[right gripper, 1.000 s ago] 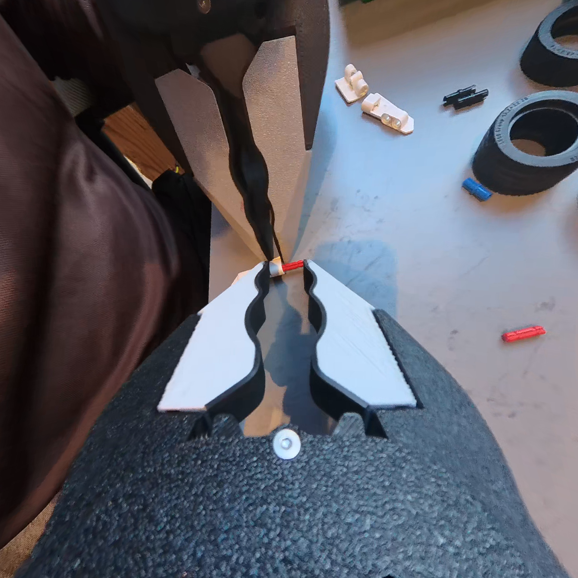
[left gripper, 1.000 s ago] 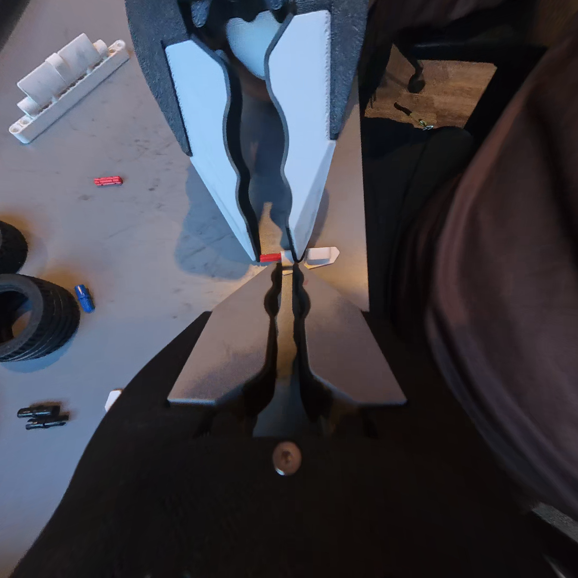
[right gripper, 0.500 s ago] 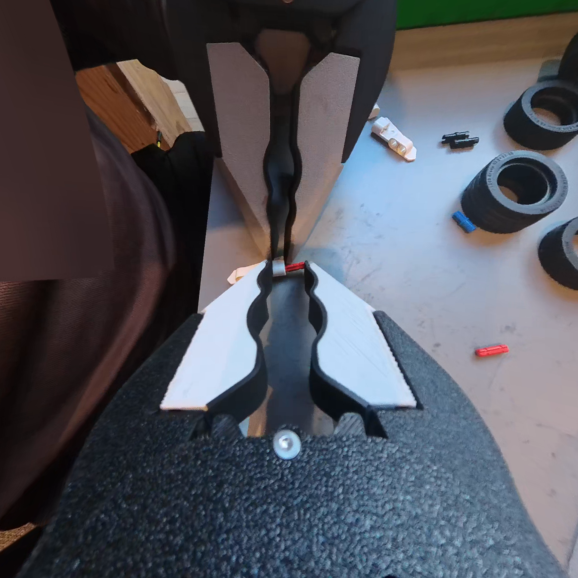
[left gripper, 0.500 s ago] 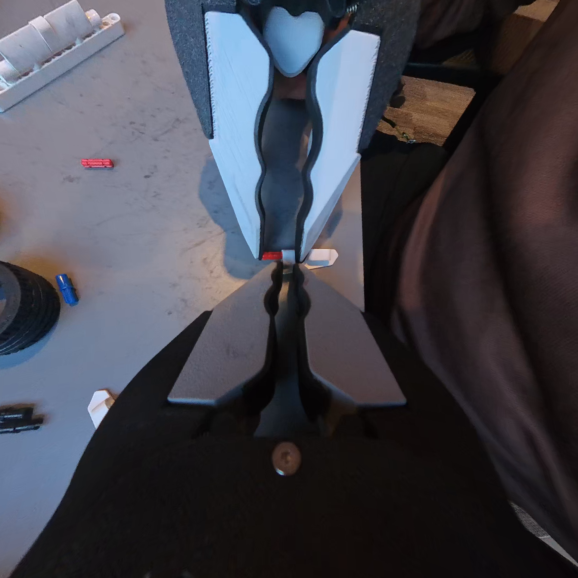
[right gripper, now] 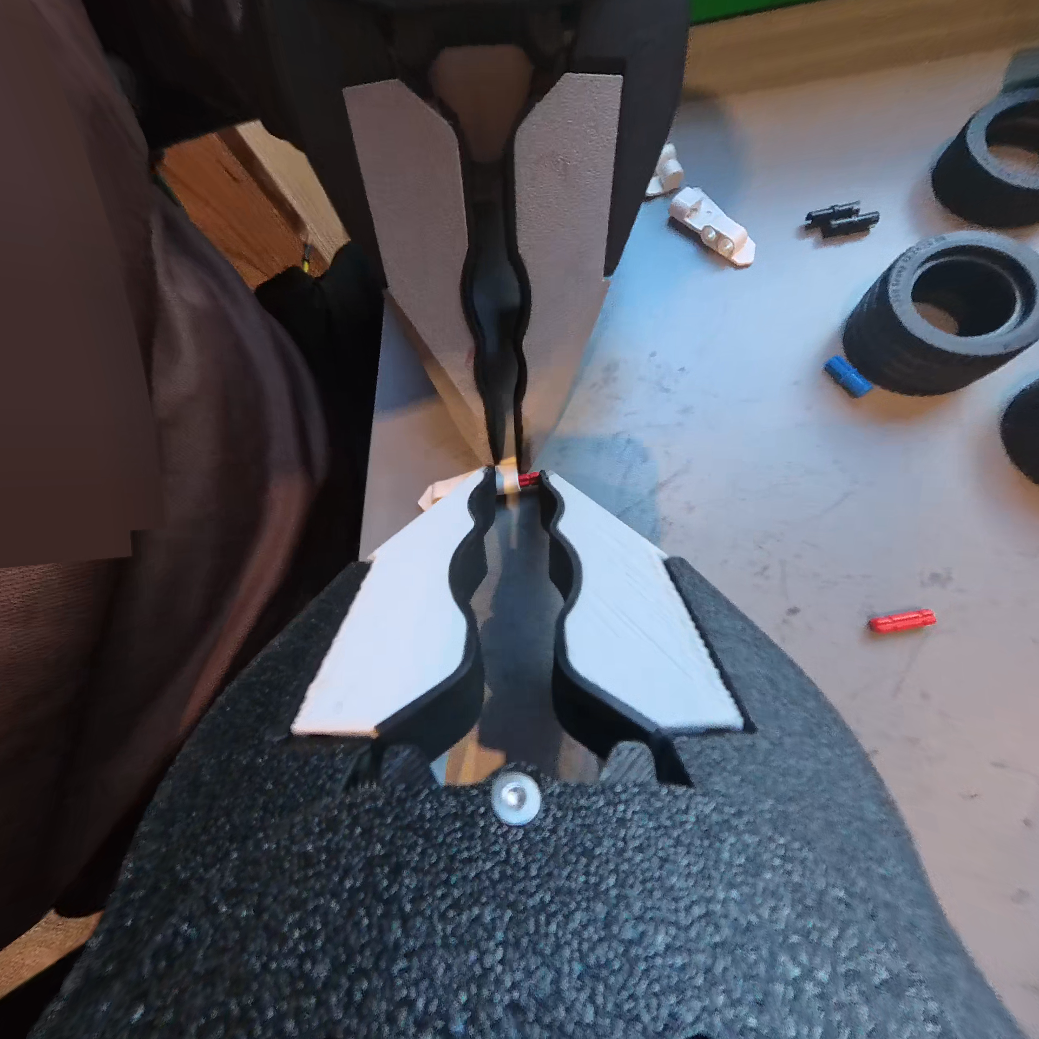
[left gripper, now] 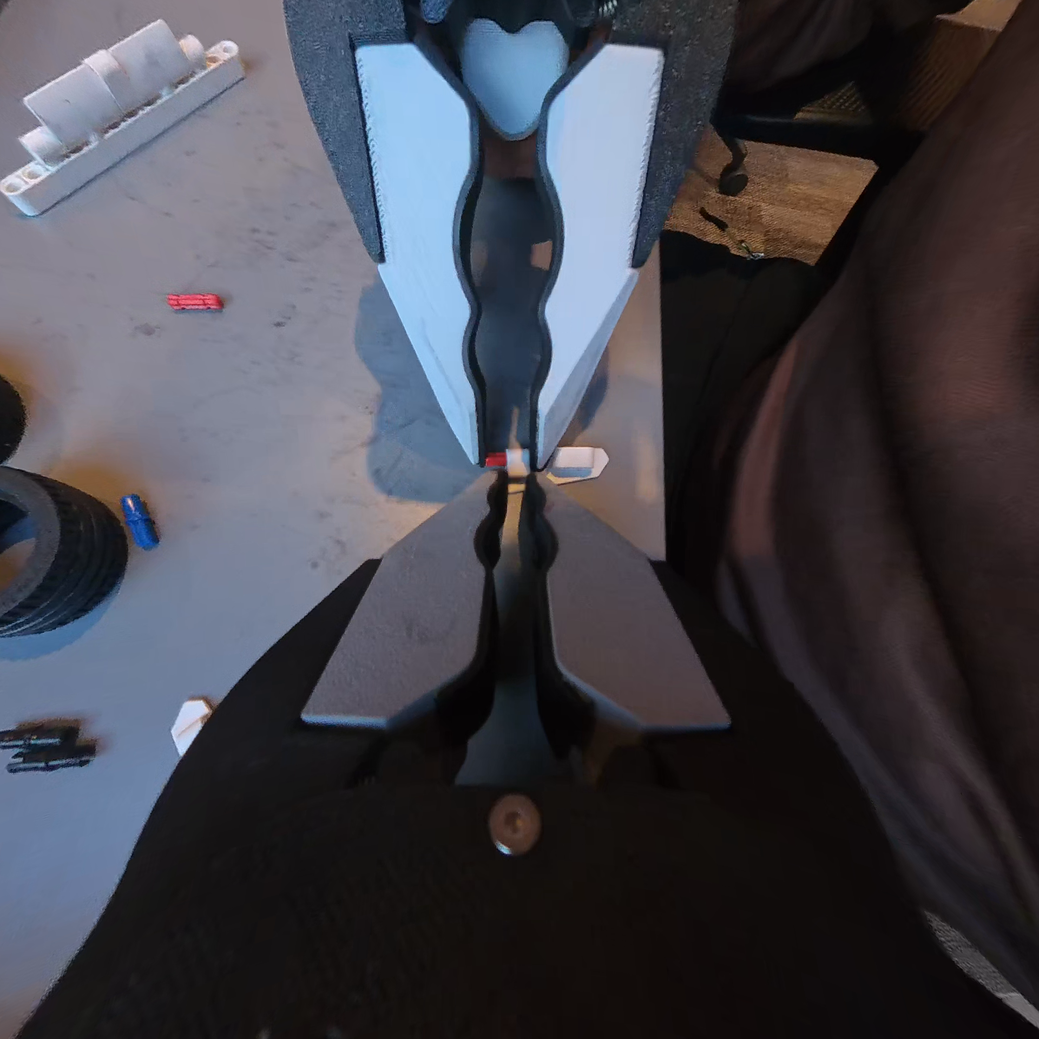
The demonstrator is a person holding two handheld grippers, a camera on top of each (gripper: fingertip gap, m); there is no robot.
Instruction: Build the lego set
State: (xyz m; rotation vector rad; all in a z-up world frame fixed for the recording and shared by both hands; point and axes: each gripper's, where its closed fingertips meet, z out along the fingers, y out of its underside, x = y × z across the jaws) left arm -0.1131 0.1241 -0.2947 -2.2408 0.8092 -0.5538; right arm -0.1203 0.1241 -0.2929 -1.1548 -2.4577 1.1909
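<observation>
My two grippers meet tip to tip above the table's near edge. My left gripper (left gripper: pixel 510 478), with grey fingers, is shut on a small white lego piece (left gripper: pixel 579 461) that sticks out to one side. My right gripper (right gripper: pixel 513 480), with white fingers, is closed endwise on a short red pin (right gripper: pixel 528 479) and the white piece's collar (right gripper: pixel 506 482). The pin sits in the collar. The red pin (left gripper: pixel 495 460) and the right gripper (left gripper: pixel 509 458) also show in the left wrist view. The left gripper (right gripper: pixel 506 461) shows in the right wrist view.
On the grey table lie black tyres (right gripper: pixel 939 320), a blue pin (right gripper: pixel 849 376), a loose red pin (right gripper: pixel 902 621), two black pins (right gripper: pixel 840 216), white pieces (right gripper: pixel 711 225) and a white beam assembly (left gripper: pixel 118 112). A person's dark clothing (left gripper: pixel 899 506) is close beside the grippers.
Both grippers have swung to face each other squarely. Less of the red pin shows outside the white collar than a second ago. Both grips have held.
</observation>
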